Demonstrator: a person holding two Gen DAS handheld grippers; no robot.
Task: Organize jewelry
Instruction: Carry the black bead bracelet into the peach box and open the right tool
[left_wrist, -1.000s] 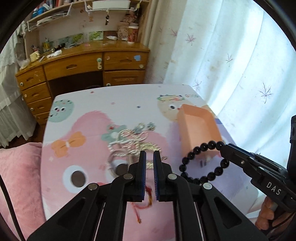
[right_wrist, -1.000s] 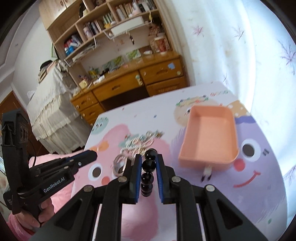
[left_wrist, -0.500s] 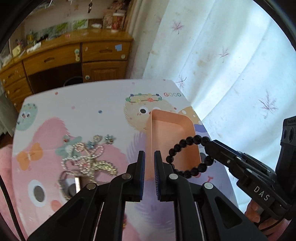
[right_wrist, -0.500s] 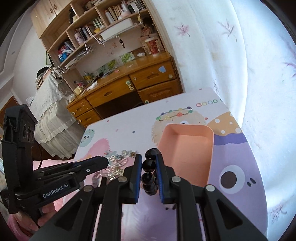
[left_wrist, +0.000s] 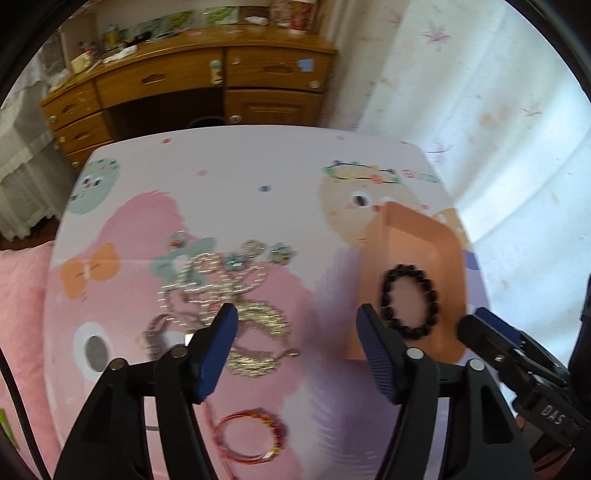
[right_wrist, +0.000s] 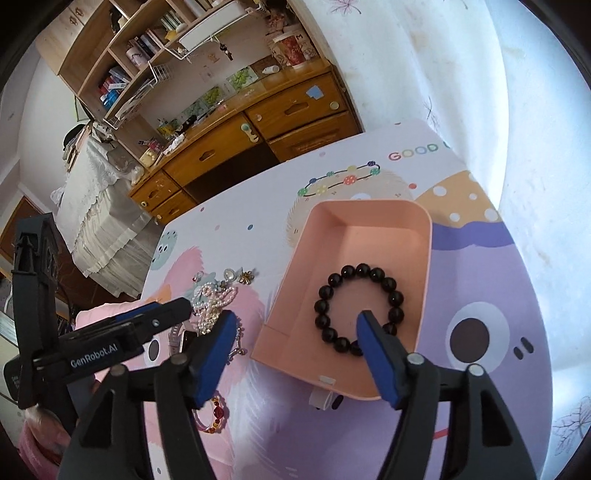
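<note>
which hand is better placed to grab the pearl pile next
Left. Its open tool hangs right over the pearl pile, with nothing between the fingers. The right tool, also open, sits over the pink tray where the black bracelet lies.

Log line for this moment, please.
black bead bracelet: in pink tray | right hand-held gripper: just opened, empty | left hand-held gripper: just opened, empty

Left claw (left_wrist: 295, 323) just opened, empty, right claw (right_wrist: 295, 328) likewise
</note>
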